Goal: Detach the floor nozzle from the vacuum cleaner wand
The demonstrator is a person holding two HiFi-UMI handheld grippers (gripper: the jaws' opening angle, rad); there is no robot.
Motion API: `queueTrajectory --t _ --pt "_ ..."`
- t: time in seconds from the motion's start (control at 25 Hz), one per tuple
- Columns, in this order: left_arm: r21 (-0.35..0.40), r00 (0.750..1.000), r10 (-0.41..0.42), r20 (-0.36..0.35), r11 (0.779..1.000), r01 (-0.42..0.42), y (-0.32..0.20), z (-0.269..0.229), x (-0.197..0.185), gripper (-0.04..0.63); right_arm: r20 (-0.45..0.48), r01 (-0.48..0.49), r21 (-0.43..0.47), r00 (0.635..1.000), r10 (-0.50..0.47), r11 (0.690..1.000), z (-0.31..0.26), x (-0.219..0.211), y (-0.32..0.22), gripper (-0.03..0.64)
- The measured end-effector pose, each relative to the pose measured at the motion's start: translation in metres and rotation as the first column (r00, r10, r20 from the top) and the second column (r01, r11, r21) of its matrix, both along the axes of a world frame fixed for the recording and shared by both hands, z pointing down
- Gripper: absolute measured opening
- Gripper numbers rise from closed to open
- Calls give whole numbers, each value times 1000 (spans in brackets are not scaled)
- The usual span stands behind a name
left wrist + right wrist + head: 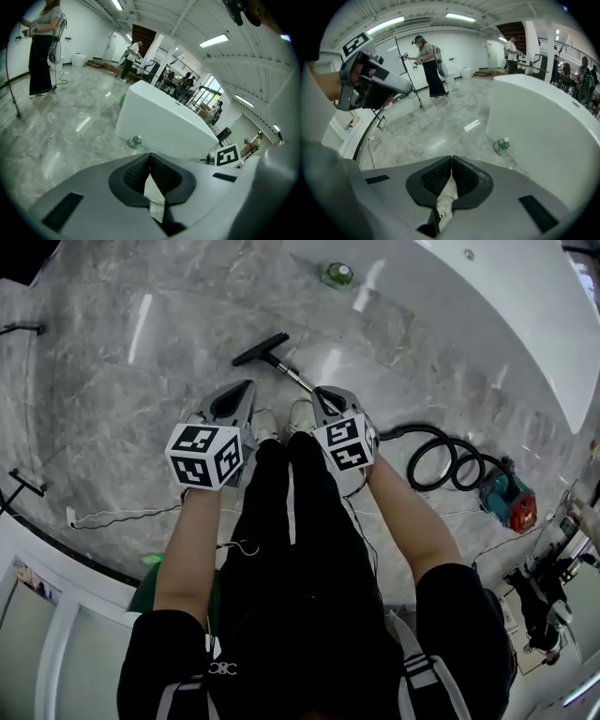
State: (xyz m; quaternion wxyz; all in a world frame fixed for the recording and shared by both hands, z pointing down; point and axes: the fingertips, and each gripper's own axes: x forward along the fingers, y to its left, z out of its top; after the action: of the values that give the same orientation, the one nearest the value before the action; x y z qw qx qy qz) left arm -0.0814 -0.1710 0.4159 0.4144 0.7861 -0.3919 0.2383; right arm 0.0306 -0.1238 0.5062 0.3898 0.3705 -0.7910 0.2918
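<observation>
In the head view the black floor nozzle (261, 350) lies on the grey marble floor, joined to a thin silver wand (298, 377) that runs down-right toward my feet. My left gripper (247, 387) hangs just left of the wand's near end, shut and empty. My right gripper (320, 393) is beside the wand's near end, also shut with nothing in it; whether it touches the wand I cannot tell. Neither gripper view shows the nozzle or wand: the left gripper (150, 154) and right gripper (451, 158) show pads pressed together over bare floor.
A black hose (437, 459) coils right of my legs to a teal and red vacuum body (509, 502). A green bottle (337, 275) stands by a big white counter (487, 324). A white cable (122, 515) lies at left. A person (429, 65) stands farther off.
</observation>
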Motion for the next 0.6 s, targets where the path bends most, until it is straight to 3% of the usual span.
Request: queueTrajectory --t 0.24,0.48,0.6 --pt "-87 998 -60 -18 994 58 27 111 -10 8 -75 21 -107 997 -29 994 165 0 20 17" --pt "-157 1000 -20 9 987 21 56 222 -29 9 -128 74 -138 988 -92 988 309 -18 32 26" --pt "-154 1000 20 18 988 -17 57 260 -32 9 -162 64 -201 982 -98 977 374 -13 45 155"
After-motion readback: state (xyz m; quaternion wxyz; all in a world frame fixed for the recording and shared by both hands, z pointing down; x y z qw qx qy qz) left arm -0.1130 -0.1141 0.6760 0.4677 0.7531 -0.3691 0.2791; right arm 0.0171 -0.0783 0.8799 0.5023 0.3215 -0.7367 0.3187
